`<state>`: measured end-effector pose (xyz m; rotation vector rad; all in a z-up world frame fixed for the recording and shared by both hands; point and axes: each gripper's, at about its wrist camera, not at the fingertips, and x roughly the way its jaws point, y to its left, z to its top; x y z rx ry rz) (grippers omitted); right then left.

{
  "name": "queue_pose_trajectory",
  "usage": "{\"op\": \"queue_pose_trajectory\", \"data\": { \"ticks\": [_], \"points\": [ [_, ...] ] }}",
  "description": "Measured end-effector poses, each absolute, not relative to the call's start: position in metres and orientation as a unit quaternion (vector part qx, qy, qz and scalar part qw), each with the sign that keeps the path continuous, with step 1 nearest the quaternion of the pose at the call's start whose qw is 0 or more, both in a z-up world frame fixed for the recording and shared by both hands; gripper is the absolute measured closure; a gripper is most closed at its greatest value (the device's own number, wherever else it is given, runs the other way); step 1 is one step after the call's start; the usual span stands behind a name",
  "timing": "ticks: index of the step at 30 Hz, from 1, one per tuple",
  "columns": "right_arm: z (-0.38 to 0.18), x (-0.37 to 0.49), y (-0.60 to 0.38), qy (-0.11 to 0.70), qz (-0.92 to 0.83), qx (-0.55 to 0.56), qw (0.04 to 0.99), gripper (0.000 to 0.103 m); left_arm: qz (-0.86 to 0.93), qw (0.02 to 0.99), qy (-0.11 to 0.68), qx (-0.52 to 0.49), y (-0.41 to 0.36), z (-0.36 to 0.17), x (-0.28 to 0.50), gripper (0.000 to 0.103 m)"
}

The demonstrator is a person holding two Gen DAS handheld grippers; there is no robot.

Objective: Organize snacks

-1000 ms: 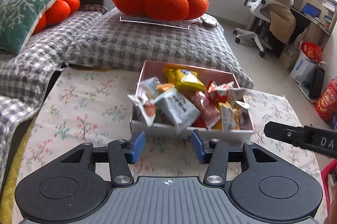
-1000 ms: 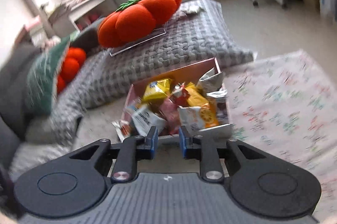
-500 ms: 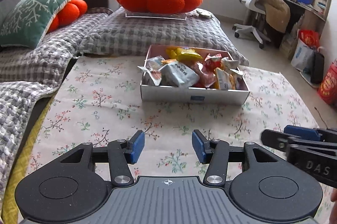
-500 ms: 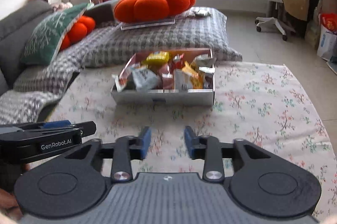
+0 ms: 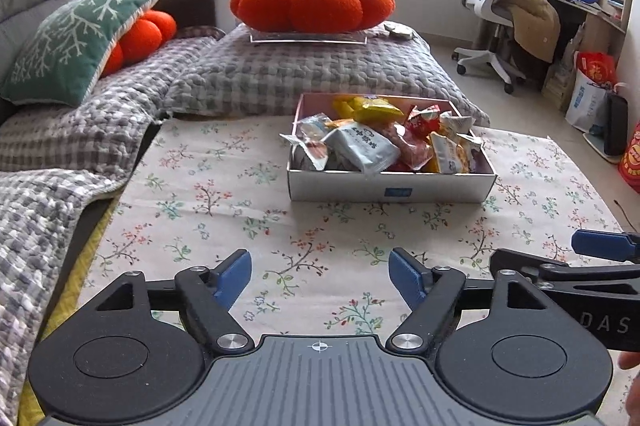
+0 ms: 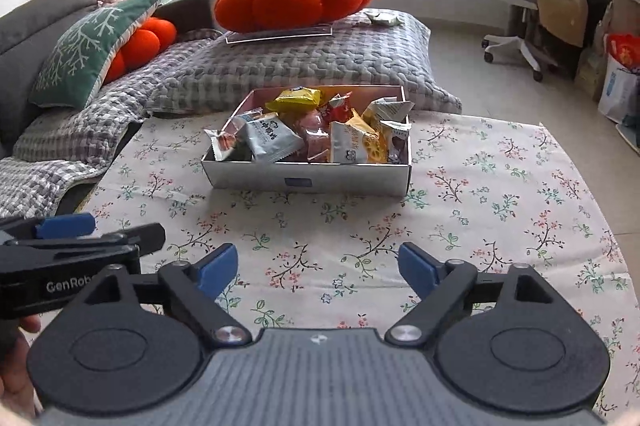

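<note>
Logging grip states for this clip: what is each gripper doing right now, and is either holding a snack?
Left gripper: jaws opening, nothing between them.
Right gripper: jaws opening, nothing between them.

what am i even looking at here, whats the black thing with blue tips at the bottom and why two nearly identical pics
These are two cameras, one mounted on each of two handheld tongs that a person carries, one per hand. There is no robot arm. Each camera looks forward along its own tongs, so the black frame with blue tips fills the bottom of its picture.

One picture comes from the left tongs; the right tongs poke in at its right edge. The other comes from the right tongs; the left tongs show at its left edge.

Ahead, on a floral cloth, sits a white box heaped with snack packets. Behind it lie a grey checked mattress and an orange pumpkin cushion.

Both tongs are opening, and nothing is between their tips.
</note>
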<state>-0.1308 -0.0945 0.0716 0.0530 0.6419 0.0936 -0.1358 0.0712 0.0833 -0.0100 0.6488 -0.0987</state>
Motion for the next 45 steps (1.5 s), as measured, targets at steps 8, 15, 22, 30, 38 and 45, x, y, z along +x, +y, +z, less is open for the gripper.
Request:
{"op": "queue_pose_trajectory", "data": {
  "ticks": [8,15,22,30,38,45],
  "points": [
    [0.0709,-0.1281,-0.0963,0.318,0.039,0.036,0.947,0.006,-0.053,0.947,0.317,-0.01,0.0735,0.0829,-0.134,0.023],
    [0.0699,-0.1274,-0.0973,0.323,0.037,0.046,0.945,0.004,-0.046,0.947,0.317,-0.009,0.0748,0.0832,-0.1333,0.02],
    [0.0682,-0.1256,-0.0985,0.333,0.039,0.057,0.941,0.003,-0.042,0.946,0.321,-0.009,0.0766,0.0825,-0.1315,0.017],
    [0.067,-0.1249,-0.0974,0.338,0.037,0.052,0.939,0.002,-0.037,0.944,0.328,-0.003,0.0756,0.0817,-0.1303,0.016],
    [0.0668,-0.1244,-0.0973,0.339,0.036,0.05,0.939,0.002,-0.029,0.943,0.332,0.001,0.0758,0.0814,-0.1294,0.012],
    [0.066,-0.1243,-0.0977,0.341,0.036,0.05,0.938,0.001,-0.03,0.942,0.333,0.005,0.0753,0.081,-0.1288,0.012]
  ]
}}
